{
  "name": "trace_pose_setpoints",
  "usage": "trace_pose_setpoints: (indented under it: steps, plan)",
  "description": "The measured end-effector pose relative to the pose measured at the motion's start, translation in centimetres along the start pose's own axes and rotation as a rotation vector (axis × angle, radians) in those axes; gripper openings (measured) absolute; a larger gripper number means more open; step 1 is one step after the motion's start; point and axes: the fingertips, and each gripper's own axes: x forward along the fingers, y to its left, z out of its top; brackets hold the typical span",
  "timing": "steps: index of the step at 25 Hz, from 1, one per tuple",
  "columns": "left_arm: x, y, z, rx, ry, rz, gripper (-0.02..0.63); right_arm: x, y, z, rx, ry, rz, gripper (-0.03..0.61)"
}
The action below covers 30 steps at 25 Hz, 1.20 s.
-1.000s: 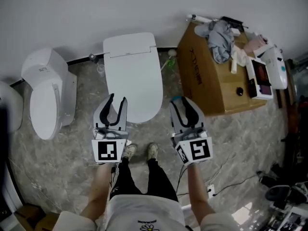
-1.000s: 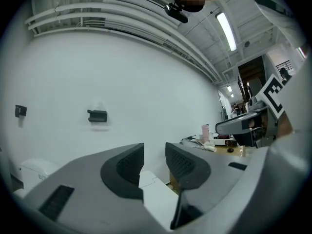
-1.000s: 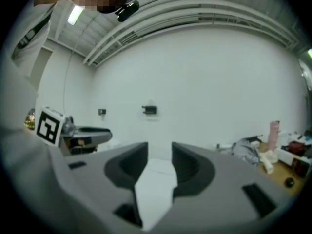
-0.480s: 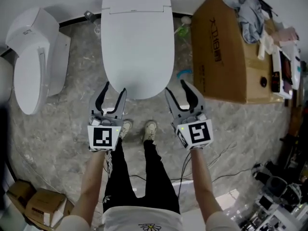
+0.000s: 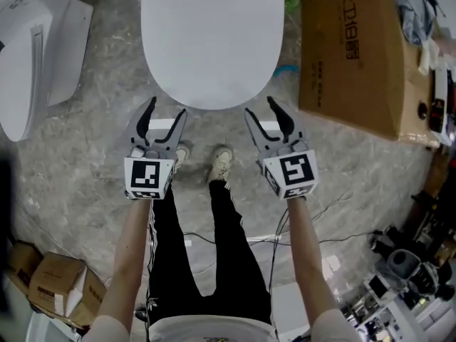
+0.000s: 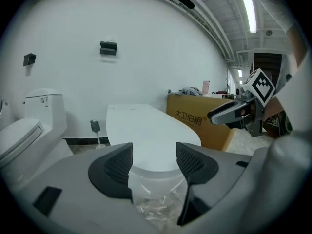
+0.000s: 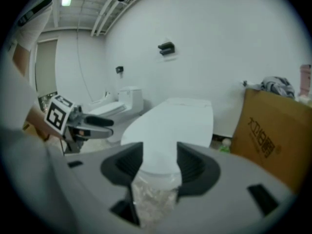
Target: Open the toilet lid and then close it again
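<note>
Grey marbled floor (image 5: 78,141), glossy and veined, spreads under the whole scene. The toilet lid (image 5: 210,34) is a smooth white oval, lying flat and shut.

The left tongs (image 5: 167,107) sit just short of the lid's front rim on its left side, and the right tongs (image 5: 261,107) just short of it on the right. Neither touches the lid. Both pairs of jaws are curved, dark and ribbed on the inside. They stand wide apart, having just been opening, and nothing lies between them.

Right of the lid stands a brown cardboard box (image 5: 353,55) with printed lettering. Left of the lid is a second toilet (image 5: 28,55), also white and glazed.

Only the head view shows the person's pale shoes (image 5: 221,164) on the floor just in front of the lid, and thin cables (image 5: 328,212) trailing further back.

Only the two gripper views show the plain white wall (image 6: 156,57) behind the lid. A small dark bracket (image 6: 108,48) is fixed high on it, and crumpled clothes (image 7: 275,86) are heaped on the box. From these low views the lid reads as a thin, gently domed slab.
</note>
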Motion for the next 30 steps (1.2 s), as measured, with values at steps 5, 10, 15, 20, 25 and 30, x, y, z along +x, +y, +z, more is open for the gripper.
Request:
trace_pose_setpoints:
  steps: [5,10,15,20,25,30]
  plan:
    - [0.8,-0.4,-4.6,0.02,0.073,-0.034,0.295,1.9,0.3,-4.5,0.005,0.08,0.001,0.216]
    - [1.9,-0.8,-7.1,0.04,0.11,-0.039,0.295,3.3,0.3,-7.7,-0.007,0.149,0.014,0.216]
    - [2.2,-0.9,-8.1,0.071,0.132,-0.055,0.295,4.5,0.2,-9.8,0.008,0.209,0.019,0.216]
    - [3.2,-0.9,-8.3,0.062,0.131,-0.053,0.295,5.4,0.4,-10.5,0.006,0.227,0.036,0.216]
    - [3.6,-1.2,-8.6,0.099,0.148,-0.083,0.295,5.9,0.3,-10.7,0.022,0.226,0.029,0.216]
    - [3.9,-0.9,-8.4,0.104,0.14,-0.093,0.295,6.5,0.1,-10.7,0.035,0.231,0.024,0.216]
